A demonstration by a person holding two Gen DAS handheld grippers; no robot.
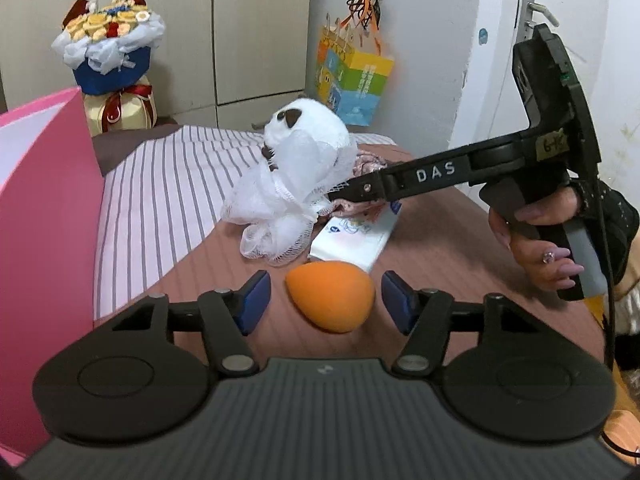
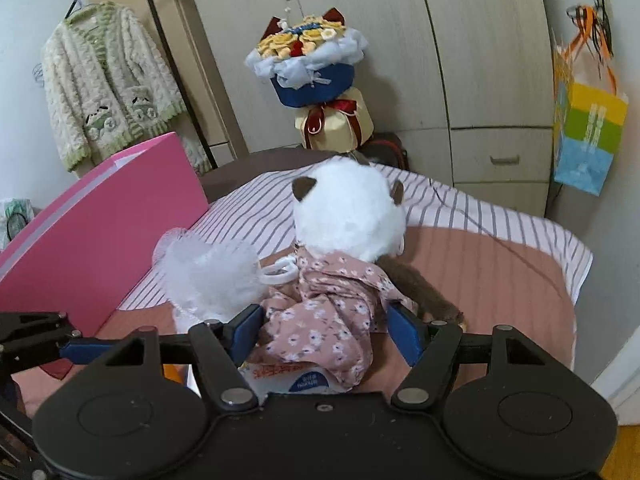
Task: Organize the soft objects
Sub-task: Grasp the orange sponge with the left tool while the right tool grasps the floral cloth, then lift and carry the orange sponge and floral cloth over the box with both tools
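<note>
The left gripper (image 1: 324,300) has its two blue pads spread apart, one on each side of the orange sponge egg (image 1: 331,296). The pads are close to the egg but do not touch it. The egg lies on the brown blanket (image 1: 440,248).

The right gripper (image 2: 320,332) is spread too. Its blue pads sit on both sides of the toy's flowery dress (image 2: 320,320). I cannot tell if they press on the cloth yet. Just past the pads is the white plush toy (image 2: 348,212), and to their left a white net puff (image 2: 208,276). Under the gripper lies a tissue pack (image 2: 292,380). Far to the left stands a pink box (image 2: 100,220).

This looks like the picking-up step. Next, each gripper likely needs to squeeze gently, then lift its soft thing.
</note>
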